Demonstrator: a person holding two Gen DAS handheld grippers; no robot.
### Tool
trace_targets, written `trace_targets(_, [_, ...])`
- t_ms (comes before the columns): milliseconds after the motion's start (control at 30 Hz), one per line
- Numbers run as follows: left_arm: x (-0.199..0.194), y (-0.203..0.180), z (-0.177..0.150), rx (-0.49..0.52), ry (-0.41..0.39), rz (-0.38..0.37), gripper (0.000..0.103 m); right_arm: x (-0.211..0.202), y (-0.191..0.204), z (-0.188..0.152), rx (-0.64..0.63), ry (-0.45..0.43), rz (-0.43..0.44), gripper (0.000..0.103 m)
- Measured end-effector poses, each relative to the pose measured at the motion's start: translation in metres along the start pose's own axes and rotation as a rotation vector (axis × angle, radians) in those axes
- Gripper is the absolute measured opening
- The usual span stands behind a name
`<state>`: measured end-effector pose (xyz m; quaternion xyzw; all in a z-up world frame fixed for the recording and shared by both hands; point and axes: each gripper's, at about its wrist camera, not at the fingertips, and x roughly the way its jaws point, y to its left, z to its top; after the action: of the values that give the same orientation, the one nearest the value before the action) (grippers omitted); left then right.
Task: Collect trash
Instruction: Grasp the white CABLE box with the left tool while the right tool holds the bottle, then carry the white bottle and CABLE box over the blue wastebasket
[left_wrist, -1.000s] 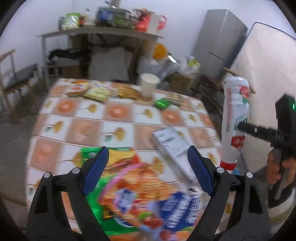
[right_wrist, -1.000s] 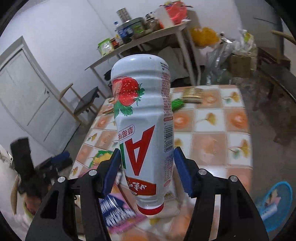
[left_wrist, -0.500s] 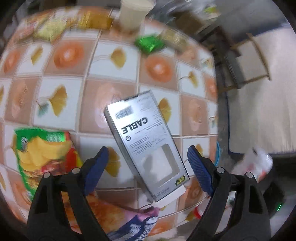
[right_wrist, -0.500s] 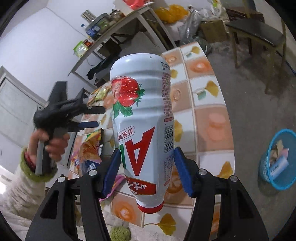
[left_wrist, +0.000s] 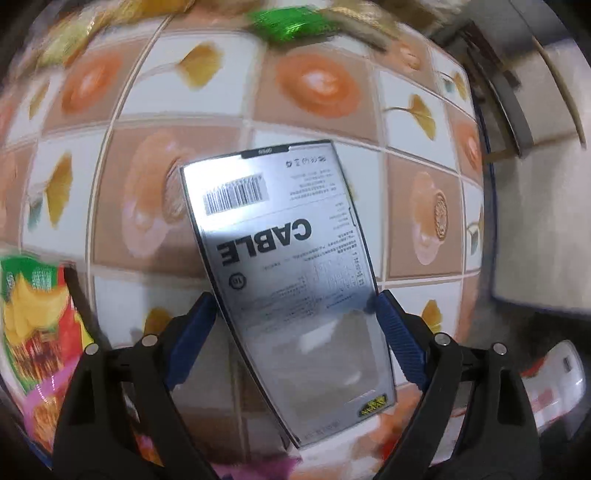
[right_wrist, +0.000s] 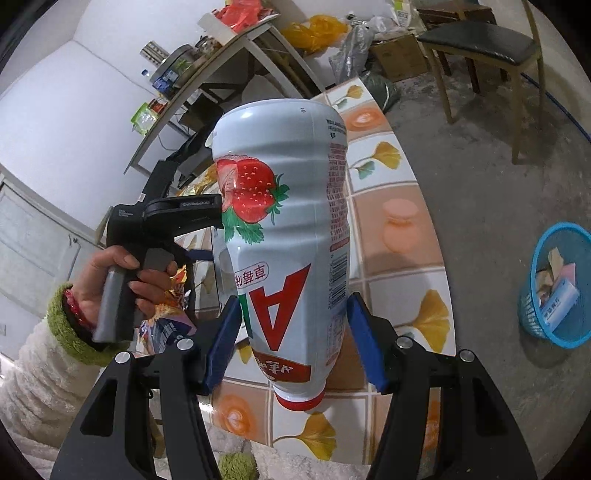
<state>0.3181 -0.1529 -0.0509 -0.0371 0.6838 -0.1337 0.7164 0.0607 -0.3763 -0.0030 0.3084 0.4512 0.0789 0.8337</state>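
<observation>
Two pieces in play: bottle (right_wrist: 291, 236) clenched upside down in right fingers (right_wrist: 354, 339); stiff, light, slippery cable box (left_wrist: 288, 280) flat on desk (left_wrist: 314, 81), between released left fingers (left_wrist: 192, 332); best gripped across long edges.

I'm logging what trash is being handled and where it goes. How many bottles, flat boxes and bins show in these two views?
Bottles: 1, the strawberry drink bottle held cap down in the right gripper.
Flat boxes: 1, the grey cable box on the table, between the left gripper's fingers.
Bins: 1, the blue basket on the floor.
Total: 3
</observation>
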Motion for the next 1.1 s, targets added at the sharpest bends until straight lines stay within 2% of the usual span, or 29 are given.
trace_targets(67, [-0.001, -0.017, -0.003, 0.096, -0.047, 0.045, 0.085, 0.000, -0.003, -0.002, 0.012, -0.001, 0.003, 0.058])
trace_targets(133, [-0.004, -0.029, -0.008, 0.149, -0.060, 0.068, 0.085, 0.001, -0.005, -0.004, 0.017, -0.004, -0.006, 0.058])
trace_targets(233, [-0.010, -0.036, -0.011, 0.148, -0.051, -0.009, 0.085, 0.004, -0.008, -0.003, 0.022, -0.004, -0.021, 0.058])
trace_targets(300, [-0.012, -0.039, -0.012, 0.146, -0.056, -0.027, 0.085, 0.006, -0.009, -0.002, 0.021, -0.002, -0.023, 0.058])
trace_targets(533, [0.004, -0.050, -0.011, 0.154, -0.057, 0.056, 0.088, 0.011, -0.012, -0.001, 0.021, -0.002, -0.041, 0.058])
trace_targets(867, [0.014, -0.070, -0.024, 0.287, -0.095, 0.176, 0.091, 0.023, -0.020, 0.004, 0.033, 0.006, -0.087, 0.058])
trace_targets(1100, [0.011, -0.087, -0.044, 0.414, -0.155, 0.219, 0.091, 0.036, -0.024, 0.012, 0.032, 0.014, -0.109, 0.058])
